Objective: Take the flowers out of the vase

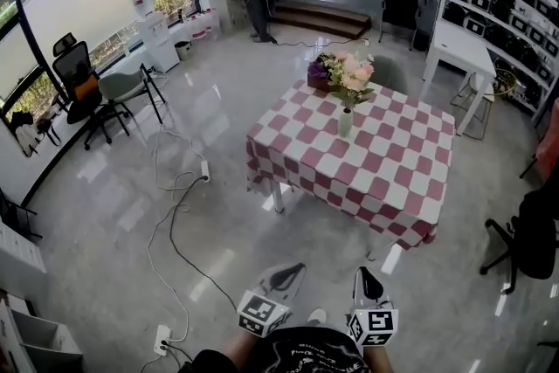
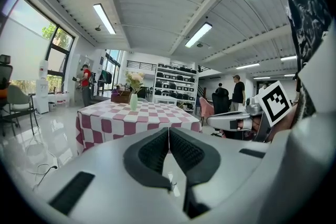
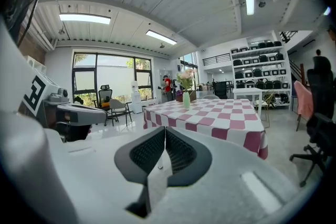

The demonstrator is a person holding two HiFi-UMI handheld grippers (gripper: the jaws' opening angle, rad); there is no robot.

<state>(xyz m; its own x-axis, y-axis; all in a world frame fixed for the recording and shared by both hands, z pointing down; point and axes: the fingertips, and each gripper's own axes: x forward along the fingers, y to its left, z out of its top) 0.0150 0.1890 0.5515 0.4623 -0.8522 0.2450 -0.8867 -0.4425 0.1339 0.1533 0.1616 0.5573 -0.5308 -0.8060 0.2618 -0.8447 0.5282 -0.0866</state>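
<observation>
Grey pads on left gripper (image 1: 291, 270) and right gripper (image 1: 365, 274) meeting, nothing between; I'm holding both low, close to body. Checked table (image 1: 384, 175) standing well ahead. Pale green vase (image 1: 346, 123) sitting on it, pink flowers (image 1: 350, 72) standing inside. I'm judging stems light, soft, crushable, vase tippy: pinching gently just above rim.

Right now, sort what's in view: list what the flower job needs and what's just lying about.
Job: flowers, vase, checked table, left gripper, right gripper.
Lying about: brown basket, office chair, power strip, white table.
</observation>
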